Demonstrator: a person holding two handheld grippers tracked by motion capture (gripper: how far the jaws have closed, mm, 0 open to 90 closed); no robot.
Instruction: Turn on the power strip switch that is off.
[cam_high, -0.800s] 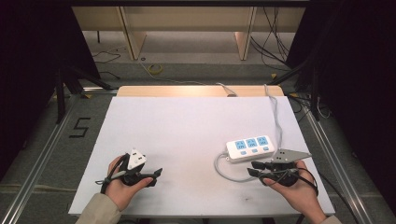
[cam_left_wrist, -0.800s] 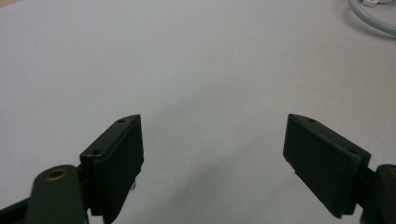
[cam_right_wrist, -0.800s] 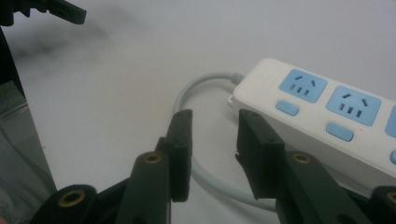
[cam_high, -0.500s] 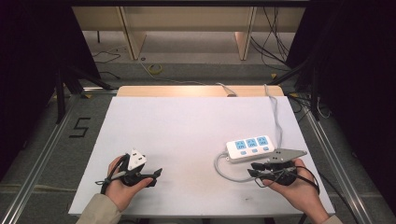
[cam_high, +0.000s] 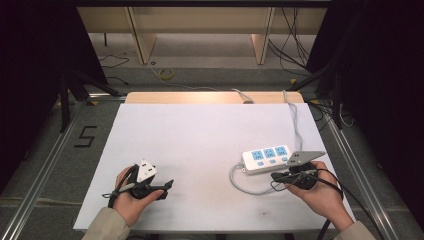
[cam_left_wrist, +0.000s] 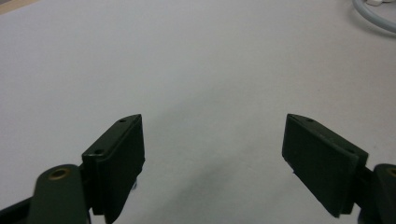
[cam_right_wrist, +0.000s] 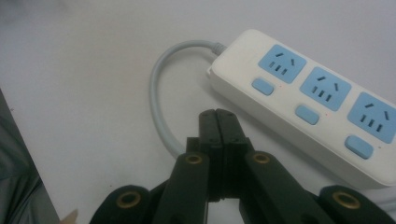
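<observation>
Power strip rt end cut off by frame edge, cable partly behind tongs

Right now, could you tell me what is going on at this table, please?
A person sits at a white table with a gripper in each hand. The right gripper has its fingers pressed together with nothing between them, and it rests just in front of a white power strip with three blue sockets, beside the strip's grey cable. The left gripper is open over bare tabletop, holding nothing. Nothing is plugged into the strip.

closed tongs, white power strip, grey cord
</observation>
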